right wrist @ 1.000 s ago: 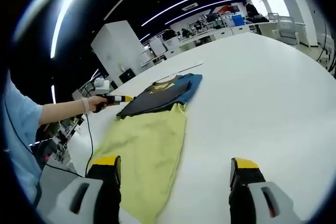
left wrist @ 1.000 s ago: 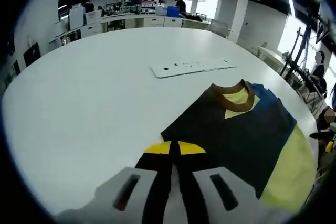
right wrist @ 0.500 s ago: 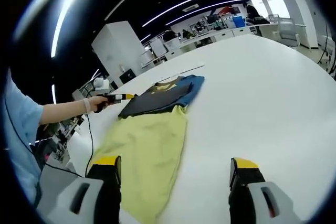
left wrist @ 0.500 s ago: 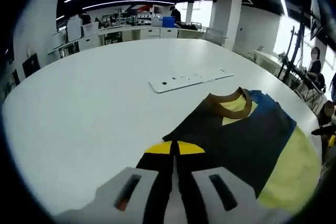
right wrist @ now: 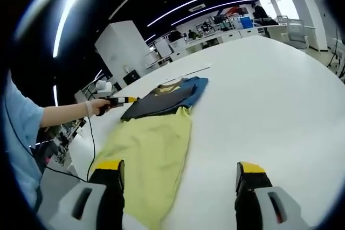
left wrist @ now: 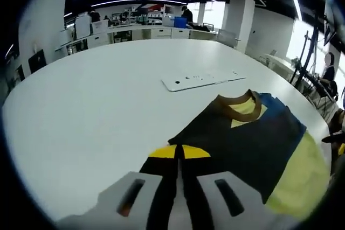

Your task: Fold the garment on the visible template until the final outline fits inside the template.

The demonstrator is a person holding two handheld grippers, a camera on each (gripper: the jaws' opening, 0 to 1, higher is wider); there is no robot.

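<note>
On the white worktop [right wrist: 280,95] my left gripper [left wrist: 179,157] is pinched closed on the garment [left wrist: 253,144] edge; my right gripper [right wrist: 178,173] hangs wide open, holding nothing

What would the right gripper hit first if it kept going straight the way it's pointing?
Probably nothing soon: the open right gripper points across bare white table, with the yellow garment just off to its left.

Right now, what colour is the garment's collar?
Brown, around a yellow inner neck; the collar shows best in the left gripper view.
</note>
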